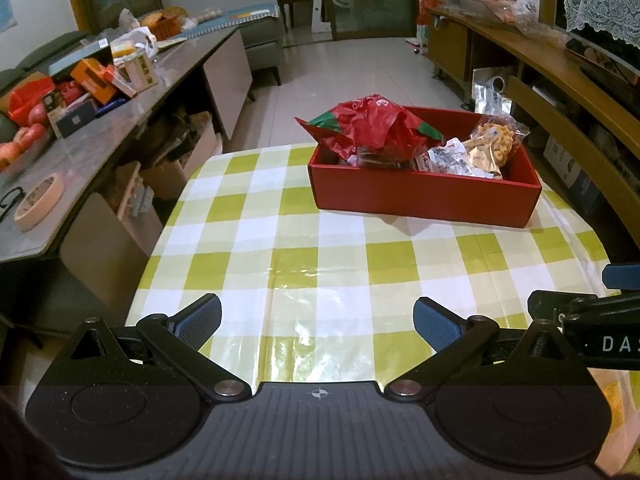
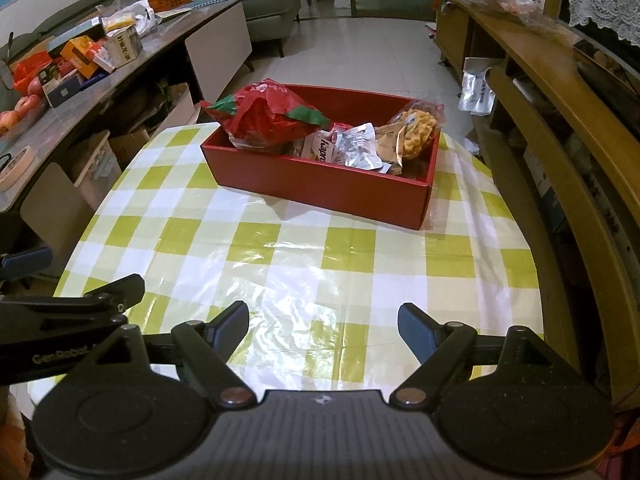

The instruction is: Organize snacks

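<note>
The left gripper [image 1: 318, 322] hangs low over the near part of the checked tablecloth [image 1: 280, 248], its jaws spread wide with nothing between the blue pads. Just off its right side the right gripper [image 2: 323, 326] is level with it, equally released and empty; each one's dark linkage pokes into the edge of the other's view.

Ahead of both tools, well apart from their fingertips, lies a stretch of bare green-and-white cloth. Beyond that, toward the table's far edge, sits the red box [image 1: 424, 196], ahead and to the right of the left tool, and ahead and slightly left of the right one.

Inside the box, a crumpled red plastic bag [image 1: 372, 124] fills the left end and rises over the rim. A silver foil packet [image 2: 358, 146] lies in the middle, and a clear bag of yellow fried snacks [image 2: 418, 132] leans at the right end.
</note>
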A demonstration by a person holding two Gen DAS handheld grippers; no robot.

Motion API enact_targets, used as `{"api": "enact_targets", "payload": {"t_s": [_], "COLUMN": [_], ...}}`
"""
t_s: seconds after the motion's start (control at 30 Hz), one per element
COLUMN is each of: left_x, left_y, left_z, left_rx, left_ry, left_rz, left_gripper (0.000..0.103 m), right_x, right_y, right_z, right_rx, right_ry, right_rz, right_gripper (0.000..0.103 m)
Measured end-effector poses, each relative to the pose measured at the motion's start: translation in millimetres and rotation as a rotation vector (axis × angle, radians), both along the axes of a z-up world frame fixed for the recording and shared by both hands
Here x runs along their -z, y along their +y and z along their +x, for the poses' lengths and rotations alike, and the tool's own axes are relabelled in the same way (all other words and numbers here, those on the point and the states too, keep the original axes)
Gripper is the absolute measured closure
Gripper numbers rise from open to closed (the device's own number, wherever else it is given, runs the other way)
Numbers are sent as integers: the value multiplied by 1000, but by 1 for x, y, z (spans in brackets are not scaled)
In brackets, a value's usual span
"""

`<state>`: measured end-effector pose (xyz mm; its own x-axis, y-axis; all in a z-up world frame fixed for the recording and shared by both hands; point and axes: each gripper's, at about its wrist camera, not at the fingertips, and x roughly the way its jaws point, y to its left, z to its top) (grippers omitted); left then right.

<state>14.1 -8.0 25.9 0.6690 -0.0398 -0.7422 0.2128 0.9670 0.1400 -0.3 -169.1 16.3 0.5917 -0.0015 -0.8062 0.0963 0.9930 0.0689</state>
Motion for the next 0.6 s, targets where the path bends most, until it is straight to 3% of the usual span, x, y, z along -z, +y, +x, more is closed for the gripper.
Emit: {"api": "enact_targets", "payload": {"t_s": [0.23, 0.37, 0.47, 0.6], "left_x": [1, 1, 2, -5], "left_y": [1, 1, 8, 10], "left_z": [1, 3, 7, 4], "left_rx": [4, 14, 11, 0], "left_ry": [15, 39, 79, 22], "left_rz": [-9, -44, -112, -129], "left_gripper": [0, 1, 0, 0], "right_x": [0, -1, -3, -2], "right_y": [-1, -3, -3, -1], "right_z": [0, -1, -1, 1], "right_rx": [-5, 1, 0, -3], "right_ry": [5, -1, -9, -5], "right_rz": [3, 8, 11, 6], "right_gripper": [10, 10, 9, 9]}}
